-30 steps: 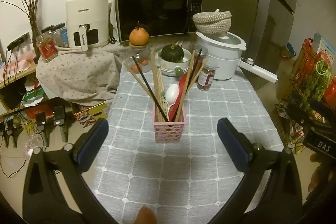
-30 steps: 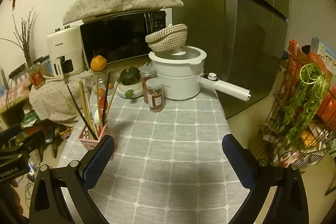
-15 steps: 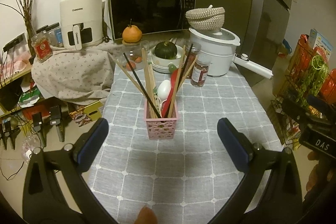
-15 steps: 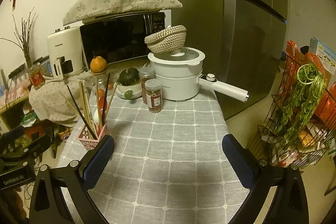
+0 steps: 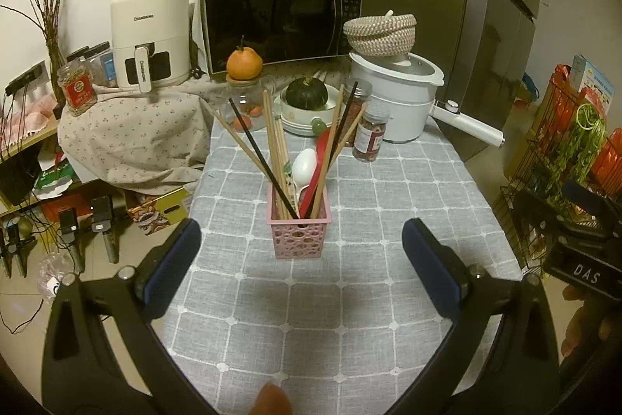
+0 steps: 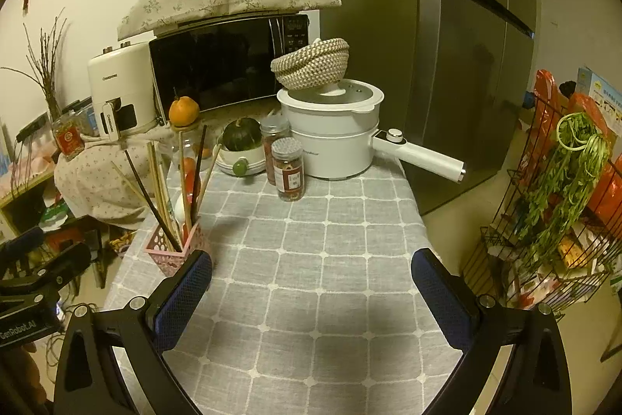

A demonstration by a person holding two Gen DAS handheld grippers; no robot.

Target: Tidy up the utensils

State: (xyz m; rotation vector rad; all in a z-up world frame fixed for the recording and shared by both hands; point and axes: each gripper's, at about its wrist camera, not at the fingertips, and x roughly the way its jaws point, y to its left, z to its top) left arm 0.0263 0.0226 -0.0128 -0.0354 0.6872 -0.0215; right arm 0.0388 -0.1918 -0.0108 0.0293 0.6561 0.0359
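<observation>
A pink perforated utensil holder (image 5: 298, 235) stands on the grey checked tablecloth (image 5: 311, 314). It holds several wooden and black chopsticks (image 5: 276, 158), a white spoon (image 5: 303, 166) and a red utensil (image 5: 319, 162). My left gripper (image 5: 299, 240) is open and empty, its fingers on either side in front of the holder. My right gripper (image 6: 311, 271) is open and empty over the cloth; the holder (image 6: 173, 251) stands just behind its left finger (image 6: 182, 298).
Two spice jars (image 6: 287, 170), a bowl with a green squash (image 5: 307, 104), a glass jar topped by an orange (image 5: 244, 65) and a white electric pot (image 6: 334, 139) with a long handle stand at the table's back. A microwave (image 5: 280, 18), a fridge and a wire rack (image 6: 563, 201) surround it.
The left gripper's view has shifted so the holder now sits slightly left of centre and a bit nearer. The right gripper has barely moved. Both stay open.
</observation>
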